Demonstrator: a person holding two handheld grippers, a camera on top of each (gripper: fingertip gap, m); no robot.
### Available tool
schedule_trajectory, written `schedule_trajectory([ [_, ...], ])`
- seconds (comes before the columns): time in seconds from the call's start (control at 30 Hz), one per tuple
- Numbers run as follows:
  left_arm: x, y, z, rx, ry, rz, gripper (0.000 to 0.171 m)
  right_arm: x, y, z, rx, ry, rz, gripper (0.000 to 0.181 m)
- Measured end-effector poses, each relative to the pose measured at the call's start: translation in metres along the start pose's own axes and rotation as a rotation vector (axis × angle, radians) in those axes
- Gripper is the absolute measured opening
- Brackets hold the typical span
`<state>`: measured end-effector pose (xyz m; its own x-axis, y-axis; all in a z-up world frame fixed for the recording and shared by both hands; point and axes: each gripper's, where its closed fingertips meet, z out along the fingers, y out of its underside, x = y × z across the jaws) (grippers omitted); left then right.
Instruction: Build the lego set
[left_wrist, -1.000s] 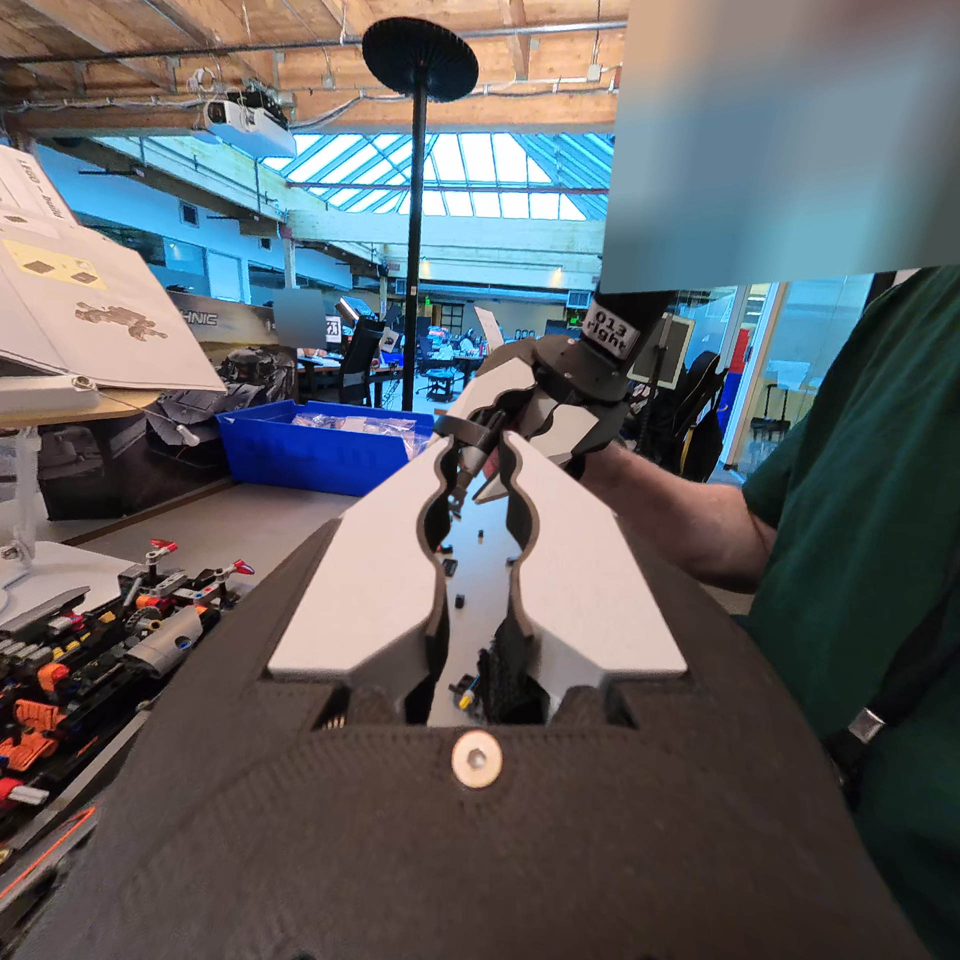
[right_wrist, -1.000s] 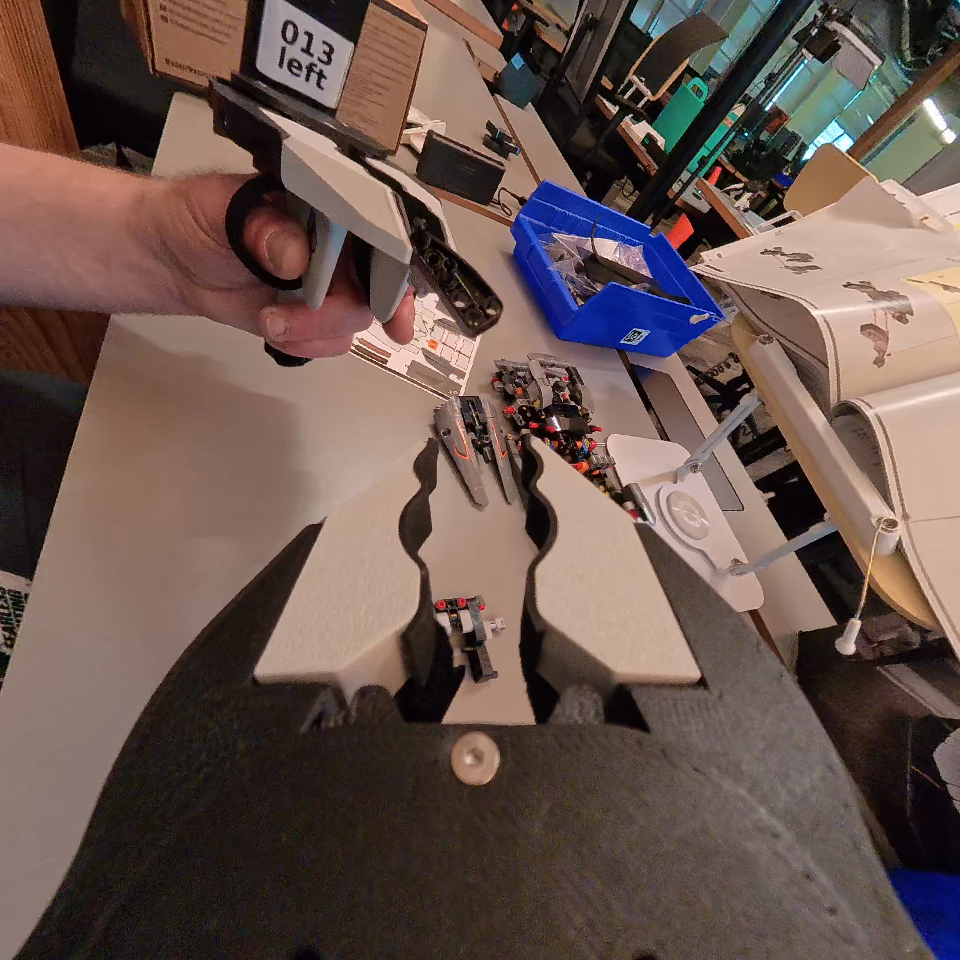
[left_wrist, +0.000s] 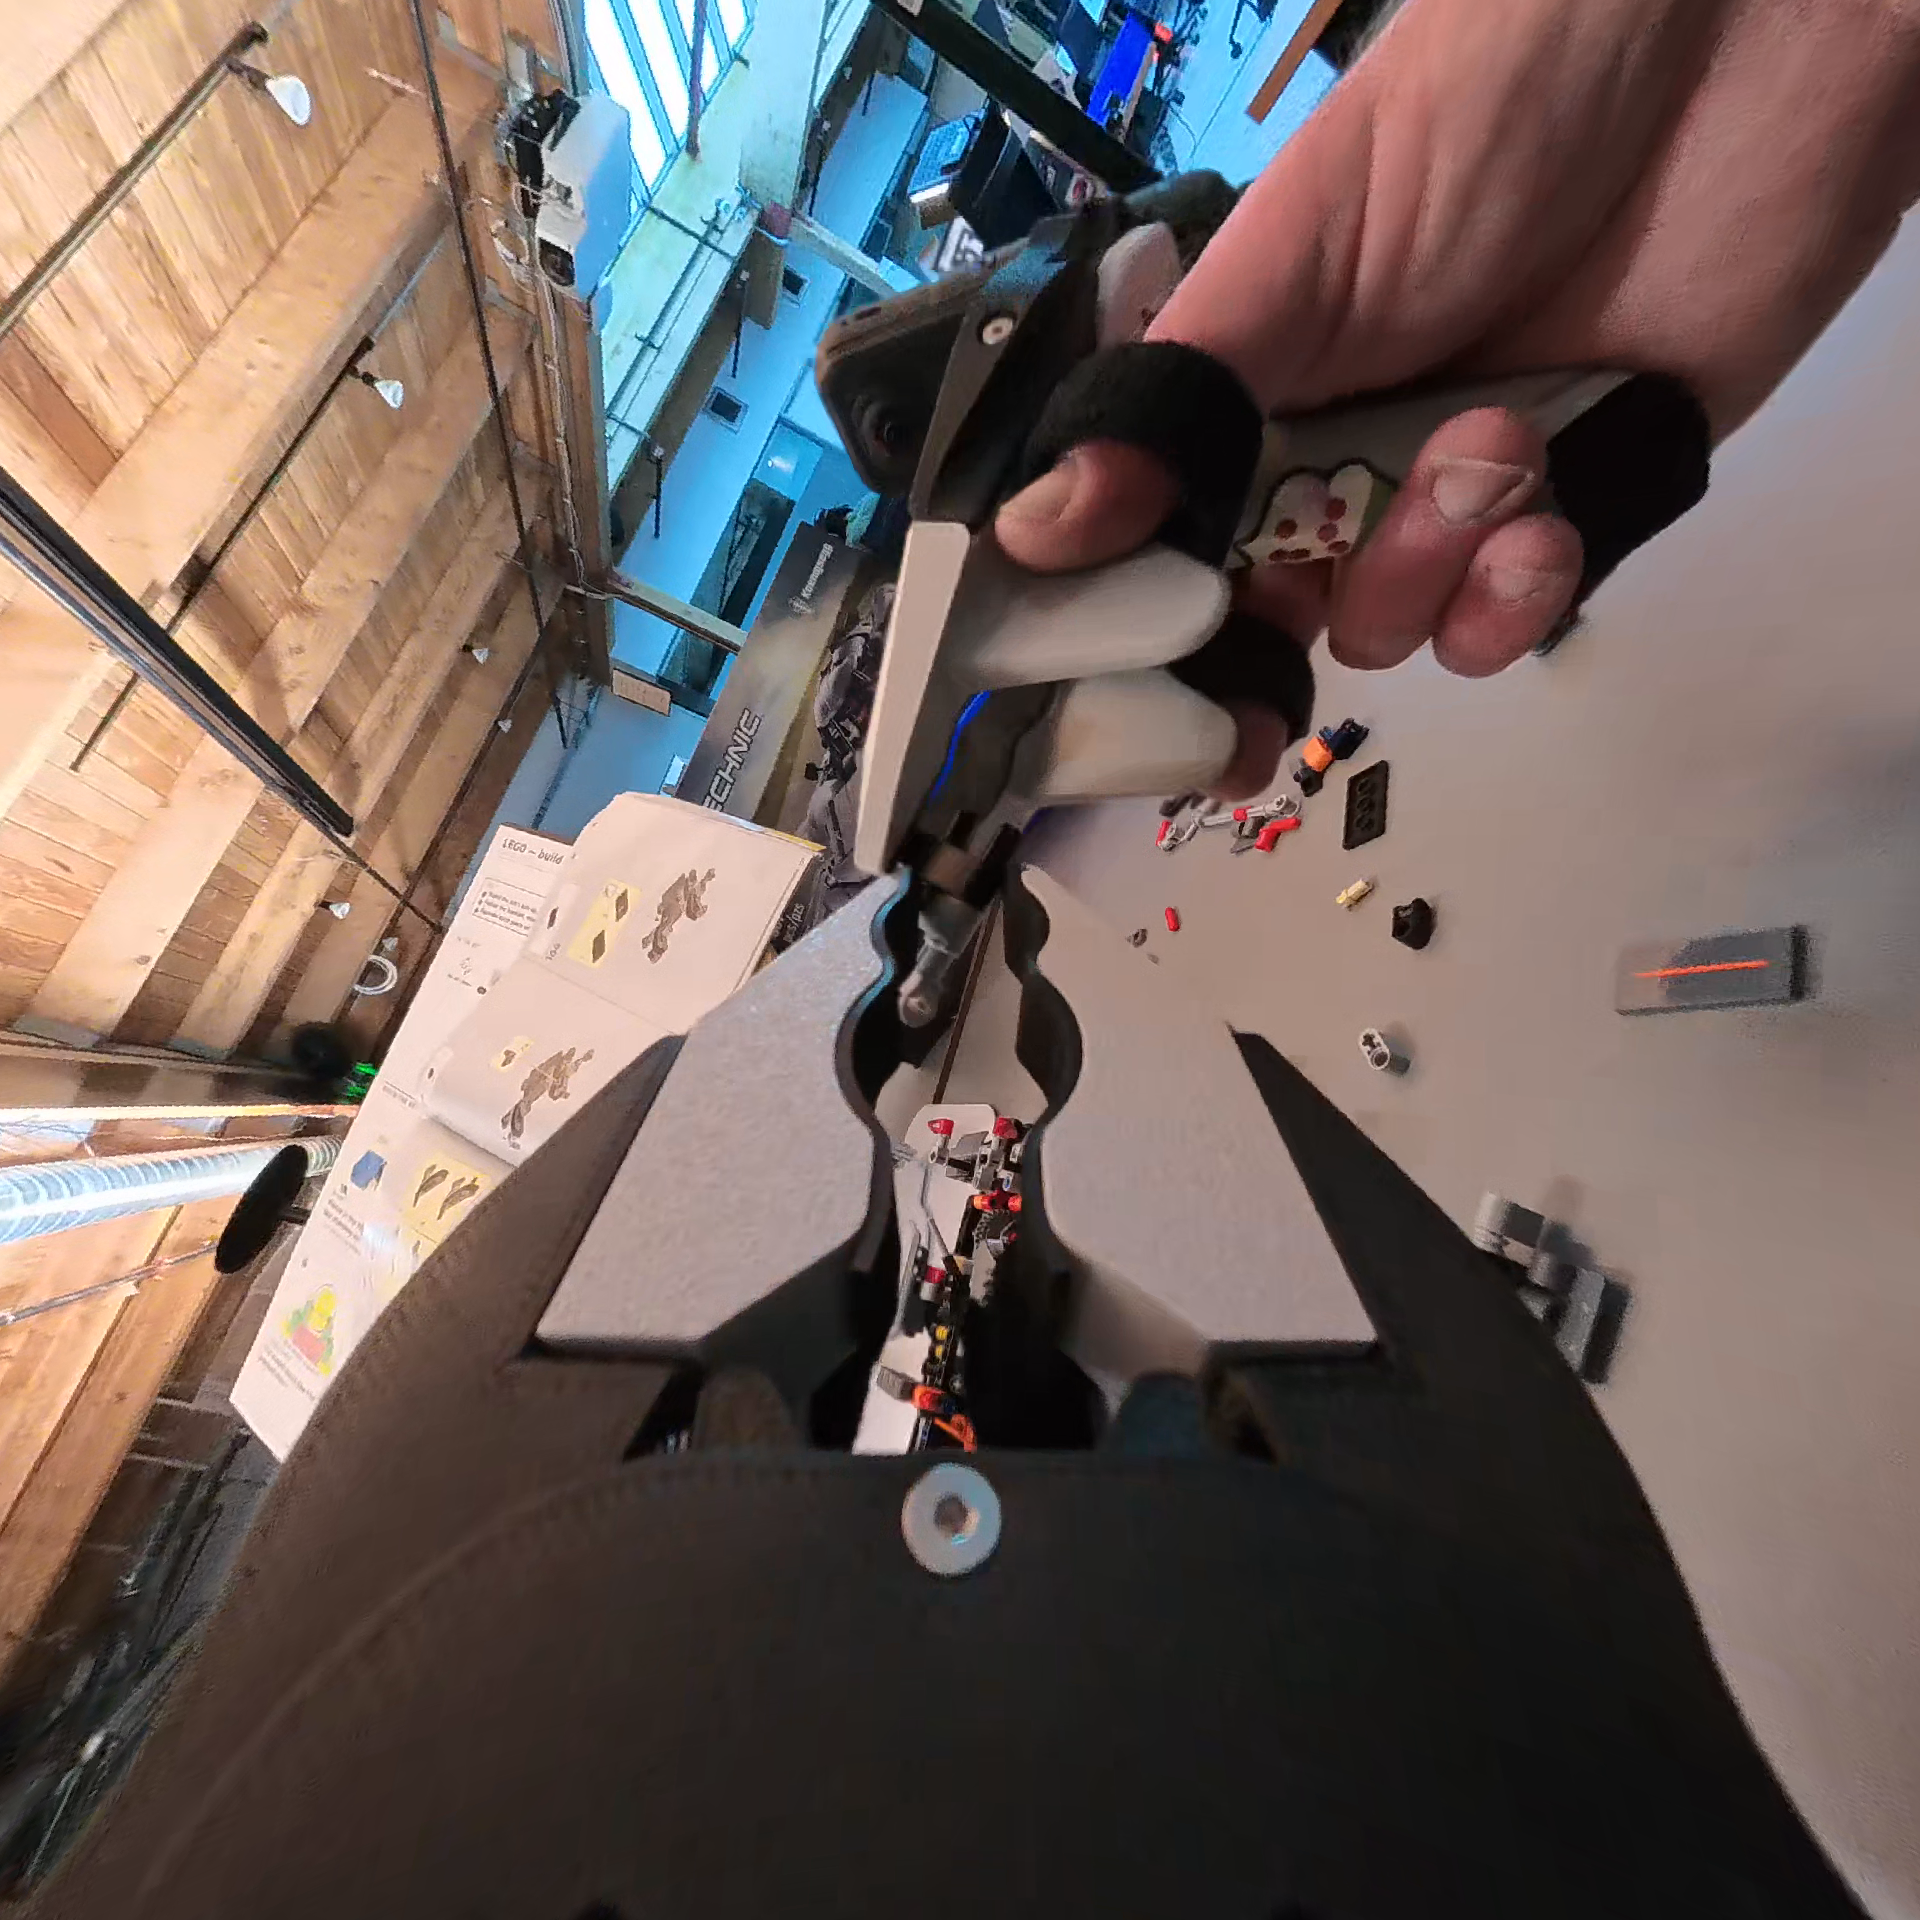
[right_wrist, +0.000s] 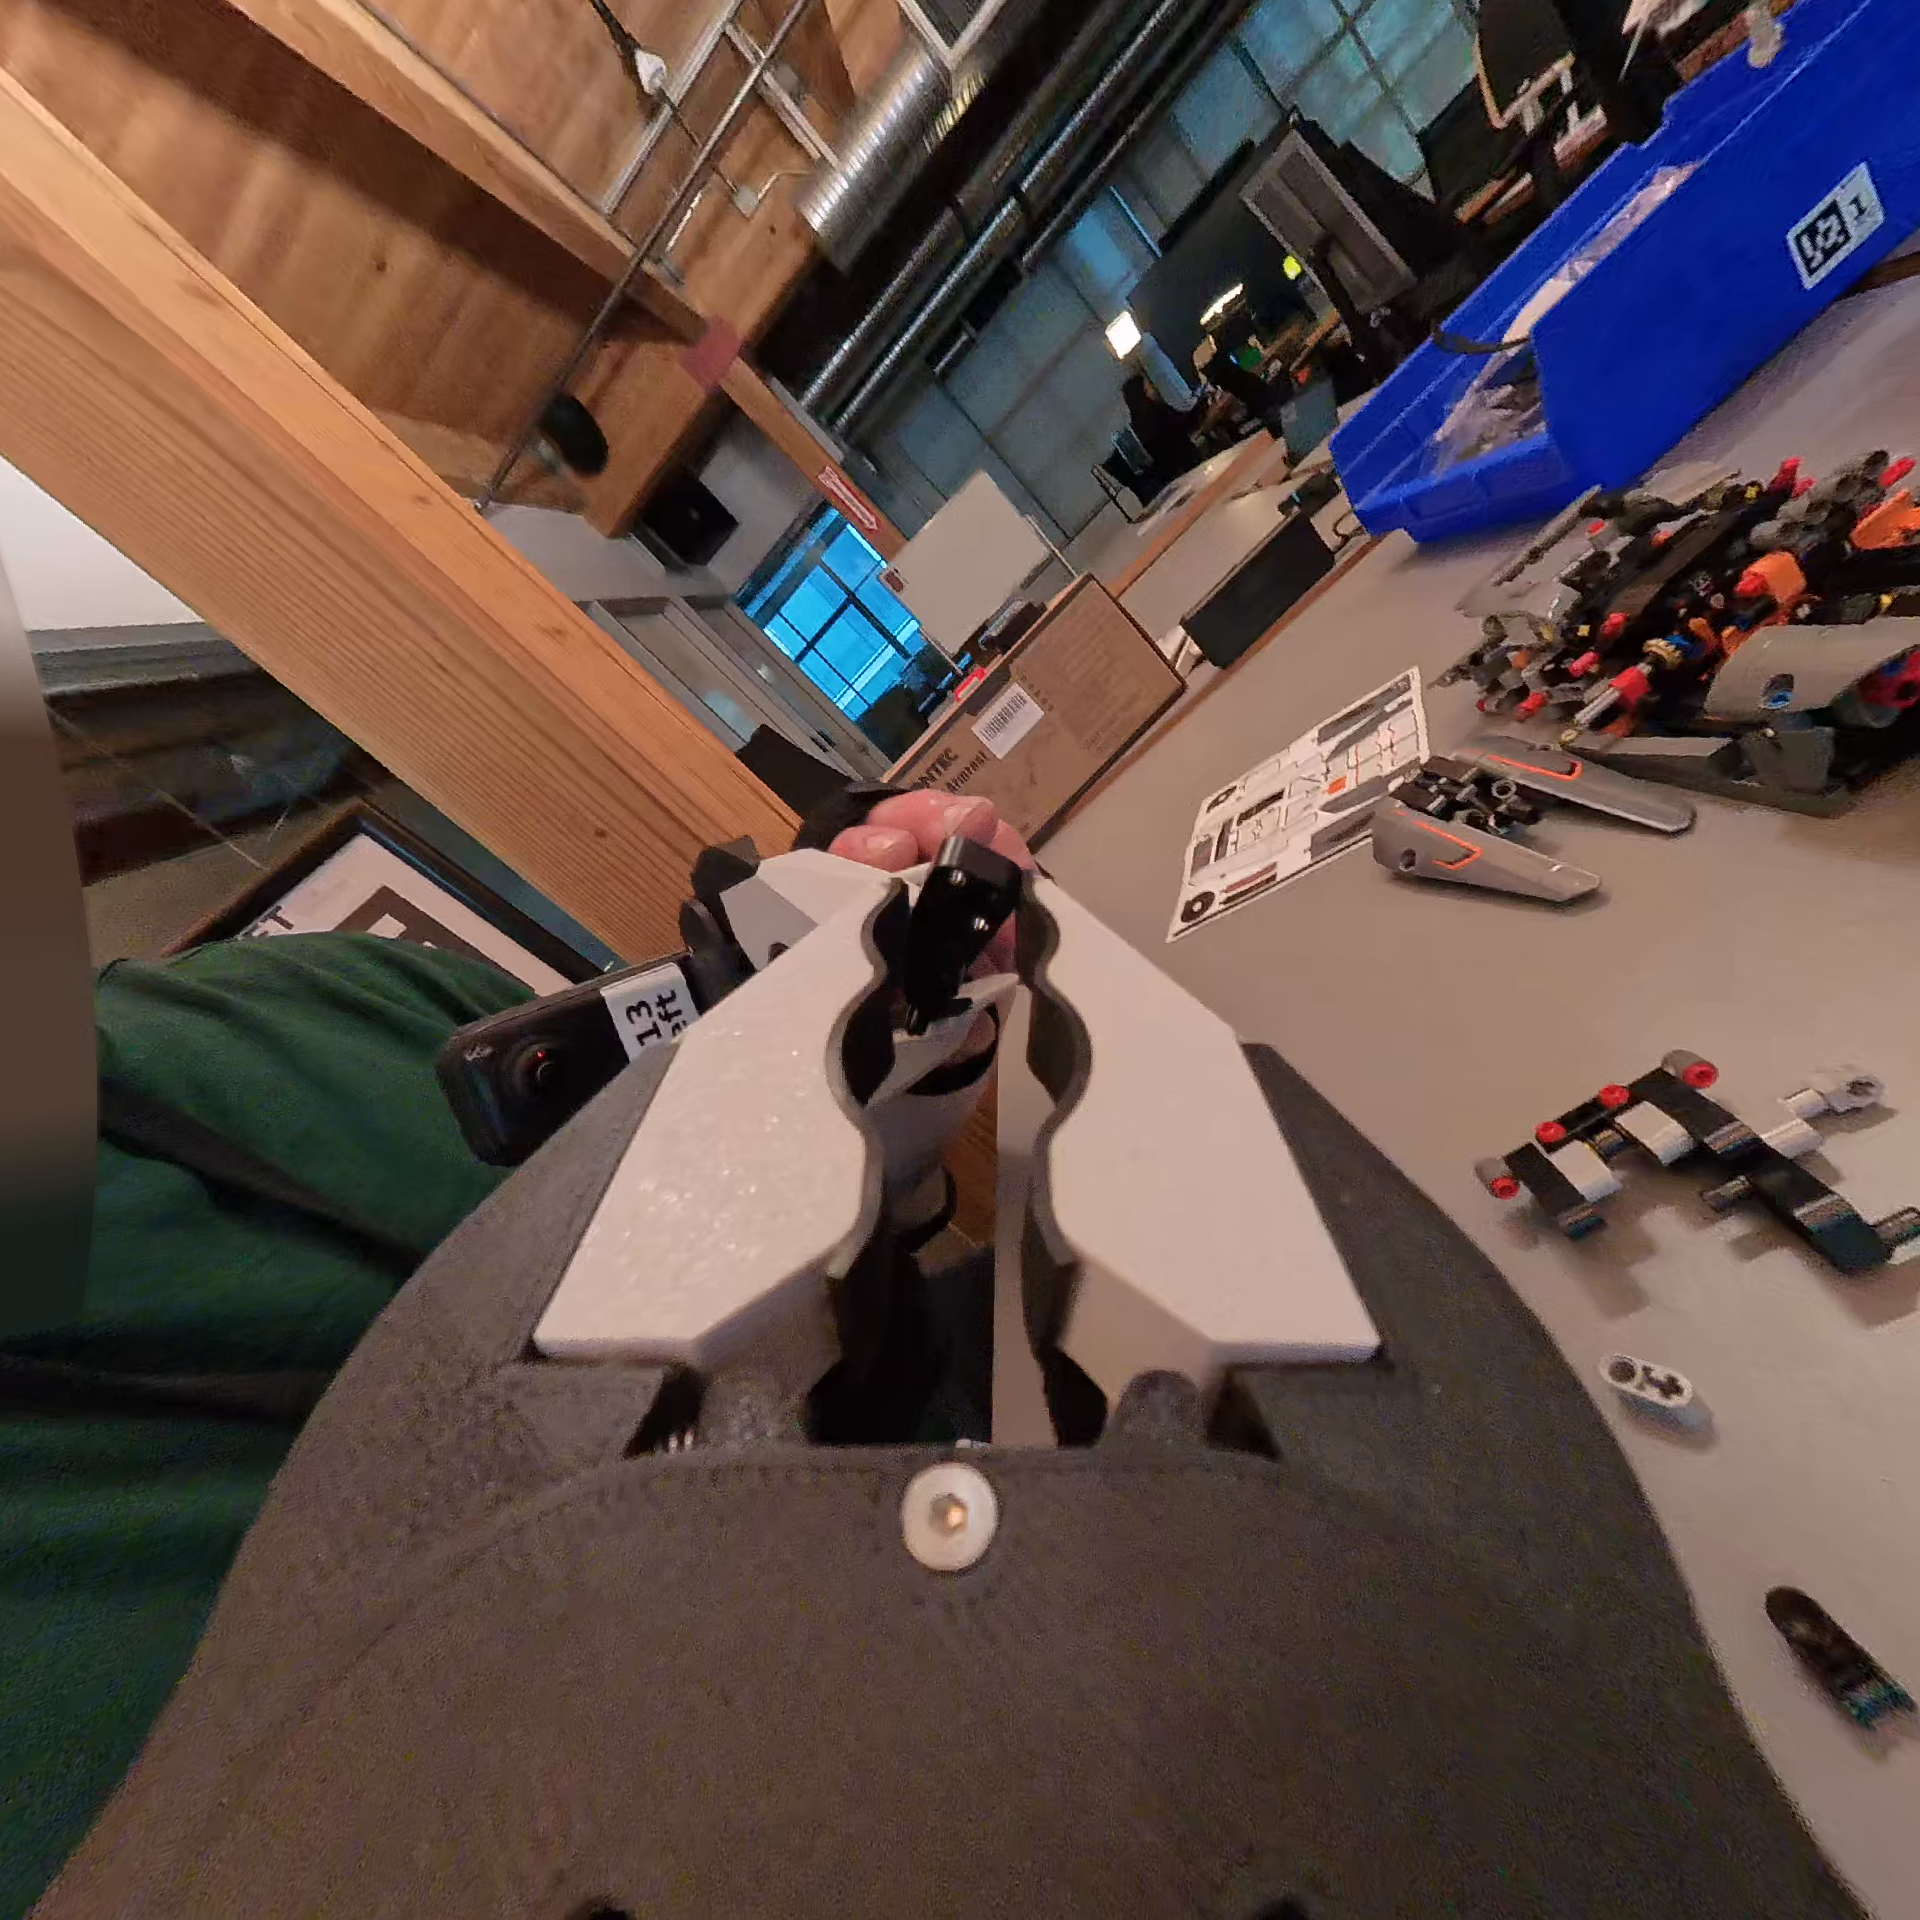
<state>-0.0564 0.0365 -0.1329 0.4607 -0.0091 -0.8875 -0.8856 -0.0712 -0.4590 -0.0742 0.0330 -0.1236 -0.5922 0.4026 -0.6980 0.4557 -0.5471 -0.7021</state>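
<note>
My left gripper and right gripper meet tip to tip above the grey table. A black lego beam with small holes stands between my right fingertips and touches both. The left gripper's white fingers close on the same beam from the left. In the left wrist view the right gripper's finger comes down from above, held by a hand. A short grey cylindrical part hangs from its tips into my left jaws. The half-built lego model lies on the table at the right.
On the table lie a sticker sheet, grey wing panels, a black sub-assembly with red pins, a small grey connector and loose parts. A blue bin and an instruction booklet stand behind. The tips of both grippers are at nearly the same place.
Both grippers have rolled sideways and come together tip to tip. The right jaws are narrower than before and now hold the black beam between them.
</note>
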Motion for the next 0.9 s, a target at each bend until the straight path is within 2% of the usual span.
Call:
schedule_trajectory([
  [0.07,0.002,0.004,0.003,-0.015,0.009,-0.018,0.015,0.004,-0.002,-0.002,0.017,-0.005,0.007,0.017],
  [0.17,-0.005,0.004,0.000,0.005,-0.009,-0.095,0.027,0.005,-0.008,-0.007,0.057,-0.040,0.039,0.015],
  [0.3,-0.007,0.010,-0.004,0.021,0.052,-0.238,0.038,0.004,-0.005,-0.007,0.024,-0.055,0.028,0.015],
  [0.4,0.002,0.014,-0.004,0.024,0.154,-0.277,0.026,0.002,0.000,-0.002,-0.020,-0.070,0.026,0.015],
  [0.53,0.006,0.014,-0.005,0.024,0.189,-0.266,0.011,-0.001,0.001,0.002,-0.035,-0.080,0.016,0.015],
  [0.9,0.006,0.016,-0.002,0.023,0.183,-0.301,0.007,-0.001,-0.004,0.006,-0.017,-0.075,-0.011,0.015],
])
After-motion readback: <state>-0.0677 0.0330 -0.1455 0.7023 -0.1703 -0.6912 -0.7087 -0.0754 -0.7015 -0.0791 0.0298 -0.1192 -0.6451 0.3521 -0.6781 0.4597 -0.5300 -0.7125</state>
